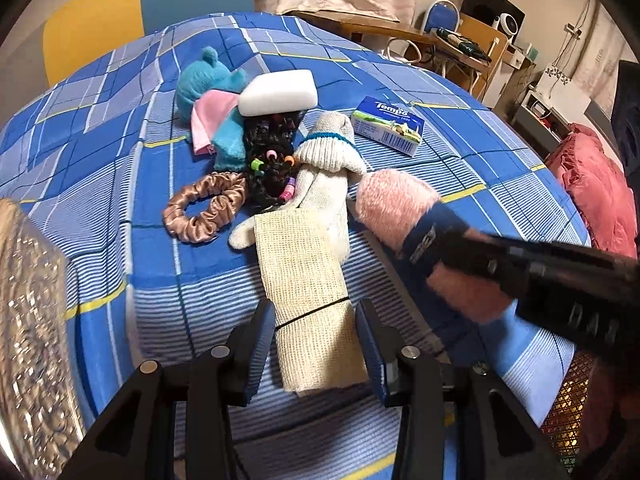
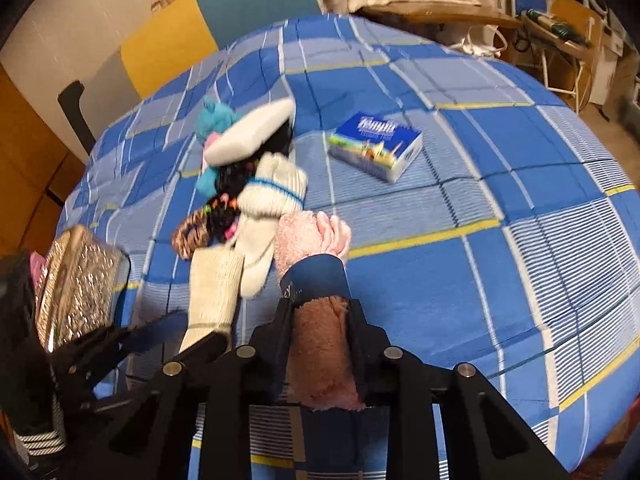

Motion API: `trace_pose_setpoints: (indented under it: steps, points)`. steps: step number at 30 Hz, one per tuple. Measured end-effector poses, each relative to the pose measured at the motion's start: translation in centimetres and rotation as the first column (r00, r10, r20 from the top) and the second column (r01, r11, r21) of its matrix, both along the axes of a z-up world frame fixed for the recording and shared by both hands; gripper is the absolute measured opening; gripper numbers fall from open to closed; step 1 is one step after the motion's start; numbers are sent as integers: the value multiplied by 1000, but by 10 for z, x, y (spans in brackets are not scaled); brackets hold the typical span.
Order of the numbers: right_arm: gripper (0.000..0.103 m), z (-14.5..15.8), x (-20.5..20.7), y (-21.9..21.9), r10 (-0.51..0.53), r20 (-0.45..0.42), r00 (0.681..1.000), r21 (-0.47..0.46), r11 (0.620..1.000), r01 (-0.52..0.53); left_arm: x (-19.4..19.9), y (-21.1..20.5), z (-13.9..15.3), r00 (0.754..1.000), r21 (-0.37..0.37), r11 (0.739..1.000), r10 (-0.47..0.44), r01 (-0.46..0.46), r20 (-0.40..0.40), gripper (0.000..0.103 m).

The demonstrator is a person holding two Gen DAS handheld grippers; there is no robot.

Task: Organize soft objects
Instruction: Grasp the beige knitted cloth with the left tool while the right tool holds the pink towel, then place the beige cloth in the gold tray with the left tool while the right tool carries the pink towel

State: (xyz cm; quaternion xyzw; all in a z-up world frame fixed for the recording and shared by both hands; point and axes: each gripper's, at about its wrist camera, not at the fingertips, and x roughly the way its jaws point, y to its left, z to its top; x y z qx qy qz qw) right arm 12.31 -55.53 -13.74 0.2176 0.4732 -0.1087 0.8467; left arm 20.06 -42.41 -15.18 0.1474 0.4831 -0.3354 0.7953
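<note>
Blue plaid bedspread (image 1: 460, 168) across the whole bed, carrying everything. Glittery silver case (image 2: 80, 284) at nine o'clock, at the edge. Heap of soft things at centre: white foam block (image 1: 279, 92) on top at twelve o'clock, teal plush (image 1: 200, 80) and pink cloth (image 1: 210, 120) at eleven, black beaded hair piece (image 1: 272, 164) in the middle, cream knit gloves (image 1: 324, 176) just beside it, bronze satin scrunchie (image 1: 204, 210) at nine. Tempo tissue pack (image 1: 387, 125) apart at two o'clock.

Beige mesh cloth roll (image 1: 308, 292) overlapping the glove tips, flanked by the left tongs (image 1: 316, 354), spread, pads beside it, contact unclear. Pink fluffy towel roll (image 2: 324, 344) with navy band, pinched in the right tongs (image 2: 322, 344), crowding the gloves at three o'clock.
</note>
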Motion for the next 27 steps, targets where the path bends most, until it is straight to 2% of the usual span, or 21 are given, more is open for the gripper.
trace_pose_setpoints:
  steps: [4, 6, 8, 13, 15, 22, 27]
  points:
    - [30, -3, 6, 9, 36, -26, 999, -50, 998, -37, 6, -1, -11, 1000, 3, 1000, 7, -7, -14, 50]
    - [32, -3, 9, 14, 55, -36, 998, -89, 994, -58, 6, 1, -14, 1000, -6, 1000, 0, 0, -23, 50]
    - [33, -3, 12, 17, 66, -45, 997, -116, 991, -71, 2, 3, -13, 1000, 11, 1000, -6, 6, -8, 43]
    - [30, -5, 12, 21, 83, -59, 995, -170, 981, -92, -8, 15, 0, 1000, -18, 1000, -17, 17, 8, 42]
    - [29, -4, 11, 20, 78, -51, 996, -168, 982, -85, -13, 26, 10, 1000, -53, 999, -11, 11, 10, 41]
    - [27, 2, 3, 8, 27, 20, 999, -74, 997, -25, -33, 63, 45, 1000, -164, 986, -13, 12, -2, 41]
    - [27, 7, -2, 7, 8, 55, 998, -54, 999, -5, -49, 106, 70, 1000, -229, 973, 0, 1, 6, 41]
